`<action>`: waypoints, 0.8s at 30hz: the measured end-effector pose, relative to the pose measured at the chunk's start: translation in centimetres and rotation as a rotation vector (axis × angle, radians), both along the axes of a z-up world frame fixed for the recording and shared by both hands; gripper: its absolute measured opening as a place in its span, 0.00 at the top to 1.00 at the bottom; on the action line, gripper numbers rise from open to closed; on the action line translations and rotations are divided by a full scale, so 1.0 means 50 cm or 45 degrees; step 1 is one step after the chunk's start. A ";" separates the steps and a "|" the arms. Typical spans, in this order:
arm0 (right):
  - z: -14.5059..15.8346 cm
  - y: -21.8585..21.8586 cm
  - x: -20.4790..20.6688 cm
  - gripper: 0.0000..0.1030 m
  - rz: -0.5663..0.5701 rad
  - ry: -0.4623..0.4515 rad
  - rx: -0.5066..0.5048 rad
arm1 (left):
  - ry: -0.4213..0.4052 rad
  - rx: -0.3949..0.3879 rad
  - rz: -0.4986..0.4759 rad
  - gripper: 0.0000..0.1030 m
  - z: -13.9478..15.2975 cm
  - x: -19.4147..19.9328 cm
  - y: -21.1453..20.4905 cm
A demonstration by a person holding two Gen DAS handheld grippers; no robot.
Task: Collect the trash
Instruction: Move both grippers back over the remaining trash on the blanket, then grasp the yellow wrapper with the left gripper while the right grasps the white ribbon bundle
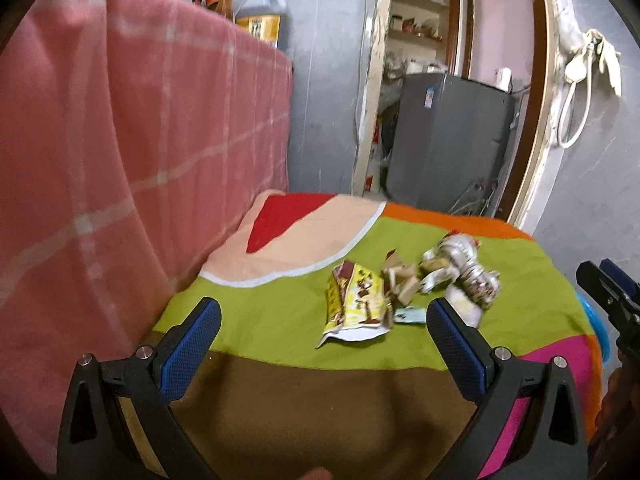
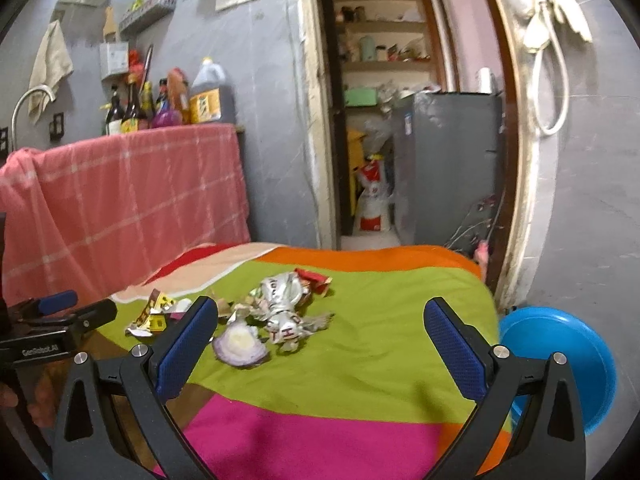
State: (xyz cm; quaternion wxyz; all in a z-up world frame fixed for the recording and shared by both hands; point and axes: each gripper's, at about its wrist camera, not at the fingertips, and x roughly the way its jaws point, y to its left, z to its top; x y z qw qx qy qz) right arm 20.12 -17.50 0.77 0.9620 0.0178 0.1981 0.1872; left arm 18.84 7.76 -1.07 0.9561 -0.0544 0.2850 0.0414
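Table, draped in a soft multicoloured patchwork cloth [image 2: 380, 344]: wide bare green and magenta stretch toward the near and right edges. Trash clustered mid-cloth: crumpled silver foil wrapper [image 2: 284, 304], glossy yellow snack packet [image 1: 356, 300], purple onion half [image 2: 240, 344], cut face up. Round blue plastic basin [image 2: 560, 360] past the right edge. Left gripper [image 1: 324, 316], right gripper [image 2: 320, 316]: jaws spread wide, holding nothing.

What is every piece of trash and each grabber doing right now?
left gripper: open, empty, above the cloth.
right gripper: open, empty.
yellow snack wrapper: torn open, lying flat.
silver wrapper: crumpled, lying in the pile.
onion piece: cut, lying on the green cloth.
cardboard scraps: torn, piled.
blue bowl: beside the table's edge; its contents cannot be seen.
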 end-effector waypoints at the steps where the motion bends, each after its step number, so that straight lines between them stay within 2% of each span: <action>1: -0.004 0.005 0.008 0.00 0.012 0.016 -0.003 | 0.018 -0.005 -0.003 0.02 -0.004 0.006 0.004; 5: -0.015 0.023 0.039 0.02 0.050 0.065 -0.006 | 0.076 -0.014 -0.036 0.03 -0.018 0.031 0.011; 8: -0.023 0.037 0.066 0.13 0.076 0.113 -0.015 | 0.111 -0.056 -0.043 0.04 -0.027 0.050 0.022; 9: -0.026 0.040 0.074 0.18 0.085 0.132 -0.017 | 0.117 -0.068 -0.042 0.07 -0.027 0.055 0.025; 11: -0.032 0.051 0.092 0.21 0.109 0.168 -0.025 | 0.144 -0.097 -0.051 0.12 -0.031 0.069 0.032; 13: -0.037 0.063 0.108 0.30 0.120 0.201 -0.043 | 0.167 -0.123 -0.070 0.22 -0.032 0.079 0.039; 18: -0.054 0.089 0.146 0.42 0.149 0.304 -0.073 | 0.205 -0.221 -0.122 0.45 -0.035 0.099 0.047; 21: -0.069 0.101 0.167 0.50 0.167 0.372 -0.088 | 0.221 -0.243 -0.159 0.53 -0.033 0.101 0.046; 24: -0.080 0.113 0.180 0.54 0.190 0.422 -0.104 | 0.241 -0.275 -0.177 0.59 -0.038 0.108 0.046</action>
